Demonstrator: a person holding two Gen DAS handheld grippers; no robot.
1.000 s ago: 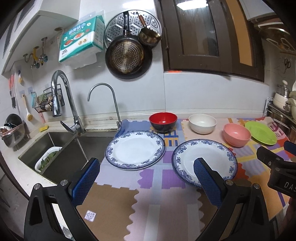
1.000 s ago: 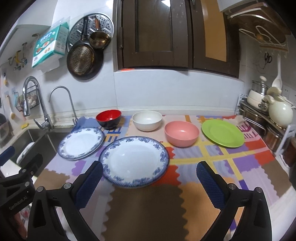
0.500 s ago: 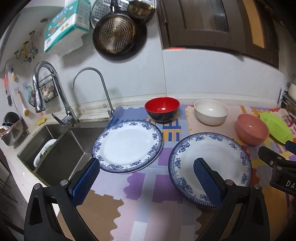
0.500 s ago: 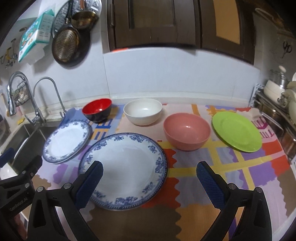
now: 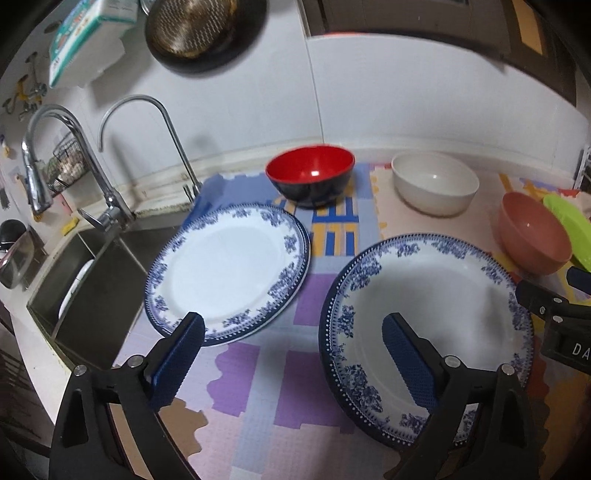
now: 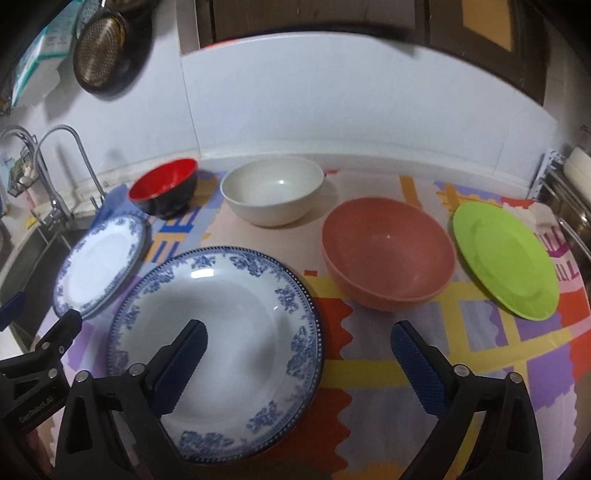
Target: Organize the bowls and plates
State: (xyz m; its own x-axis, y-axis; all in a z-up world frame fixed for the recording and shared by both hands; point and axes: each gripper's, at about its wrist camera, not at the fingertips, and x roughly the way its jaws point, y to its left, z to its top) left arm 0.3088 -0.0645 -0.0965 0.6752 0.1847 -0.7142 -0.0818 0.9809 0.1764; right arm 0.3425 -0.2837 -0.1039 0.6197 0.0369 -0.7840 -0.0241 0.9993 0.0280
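Two blue-and-white plates lie on the colourful mat: a flat one by the sink and a deeper one to its right. Behind them stand a red bowl, a white bowl and a pink bowl. A green plate lies at the right. My left gripper is open and empty, hovering between the two blue plates. My right gripper is open and empty over the deeper plate's right edge.
A steel sink with two taps lies left of the mat. A black pan and a tissue pack hang on the wall. A metal rack stands at the far right.
Both grippers have moved forward and down toward the plates, so the dishes look larger. Nothing on the counter has moved. Both grippers stay open.
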